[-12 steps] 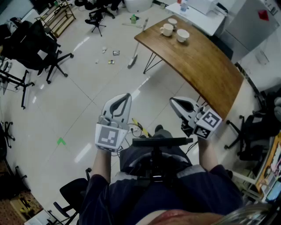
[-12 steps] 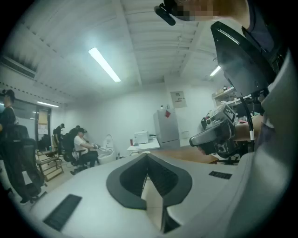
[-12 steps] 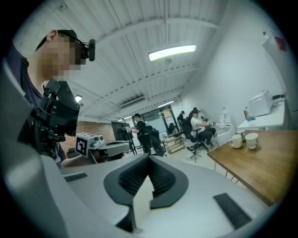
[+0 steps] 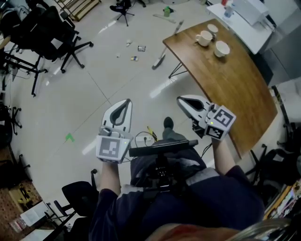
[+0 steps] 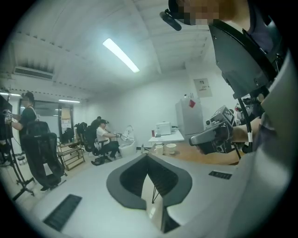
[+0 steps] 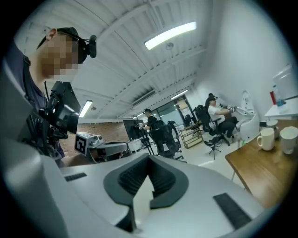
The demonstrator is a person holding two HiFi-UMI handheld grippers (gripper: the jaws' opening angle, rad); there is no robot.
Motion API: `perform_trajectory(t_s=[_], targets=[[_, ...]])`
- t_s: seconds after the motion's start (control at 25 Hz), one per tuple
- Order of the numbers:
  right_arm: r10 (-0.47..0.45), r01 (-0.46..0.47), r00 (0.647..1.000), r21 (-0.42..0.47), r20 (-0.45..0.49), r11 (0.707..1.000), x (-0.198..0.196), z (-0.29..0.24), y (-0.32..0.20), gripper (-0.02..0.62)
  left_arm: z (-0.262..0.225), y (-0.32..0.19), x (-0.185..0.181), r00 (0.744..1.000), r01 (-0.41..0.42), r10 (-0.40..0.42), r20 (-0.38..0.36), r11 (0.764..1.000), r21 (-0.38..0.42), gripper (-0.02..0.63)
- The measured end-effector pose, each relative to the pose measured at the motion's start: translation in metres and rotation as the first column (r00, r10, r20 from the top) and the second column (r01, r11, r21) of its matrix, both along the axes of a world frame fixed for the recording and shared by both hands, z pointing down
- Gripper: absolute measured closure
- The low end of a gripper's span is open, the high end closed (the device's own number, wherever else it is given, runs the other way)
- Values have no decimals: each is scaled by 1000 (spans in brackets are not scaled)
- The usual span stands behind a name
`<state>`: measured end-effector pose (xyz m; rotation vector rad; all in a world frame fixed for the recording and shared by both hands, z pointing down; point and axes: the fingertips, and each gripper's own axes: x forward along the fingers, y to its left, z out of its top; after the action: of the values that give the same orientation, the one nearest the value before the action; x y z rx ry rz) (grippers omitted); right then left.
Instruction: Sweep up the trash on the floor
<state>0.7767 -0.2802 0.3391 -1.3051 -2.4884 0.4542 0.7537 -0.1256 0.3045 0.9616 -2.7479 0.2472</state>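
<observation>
Small scraps of trash [image 4: 140,48] lie scattered on the pale floor far ahead, a few more bits [image 4: 133,58] beside them. A broom [image 4: 159,60] leans with its handle against the wooden table's [image 4: 235,89] near corner, its head on the floor close to the trash. My left gripper [image 4: 127,101] and right gripper [image 4: 180,99] are held side by side in front of me, well short of broom and trash. Both are shut with nothing between the jaws, as the left gripper [image 5: 148,156] and right gripper [image 6: 149,158] show in their own views.
Two white cups [image 4: 204,38] stand on the table's far end. Black office chairs [image 4: 51,33] and stands crowd the left side. A green item [image 4: 166,11] lies on the floor beyond the broom. People sit and stand at the room's far end [image 5: 106,139]. A green floor mark [image 4: 69,137] is at the left.
The head view has swung: trash, broom and table now sit further right and higher in the picture. Both grippers stay shut and held out in front.
</observation>
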Motion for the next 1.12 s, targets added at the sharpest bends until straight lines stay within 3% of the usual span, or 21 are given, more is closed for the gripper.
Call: perform_trajectory(t_s=[0.12,0.24,0.44,0.6,0.84,1.12], targets=[[-106,106,994,25,-5,994,-36,2,-13,581,-5,-20,-44,999,43,-42,17,996,-74,604],[-177,170,981,90,74,981,-74,-1,-17,581,-15,-30,-79,994,102,-99,44,992,-76,604],[-160,158,984,26,75,987,-120,-11,-23,581,-28,-37,-112,992,112,-105,66,987,-112,604],[-188,185,977,46,96,982,-144,-8,-27,580,-41,-37,-136,988,138,-130,78,985,-102,604],[-240,235,964,57,114,970,-181,-18,27,581,-41,16,-163,981,187,-182,67,978,-86,604],[-169,161,978,71,122,984,-247,-23,70,581,-29,73,-231,985,158,-156,66,987,-10,604]])
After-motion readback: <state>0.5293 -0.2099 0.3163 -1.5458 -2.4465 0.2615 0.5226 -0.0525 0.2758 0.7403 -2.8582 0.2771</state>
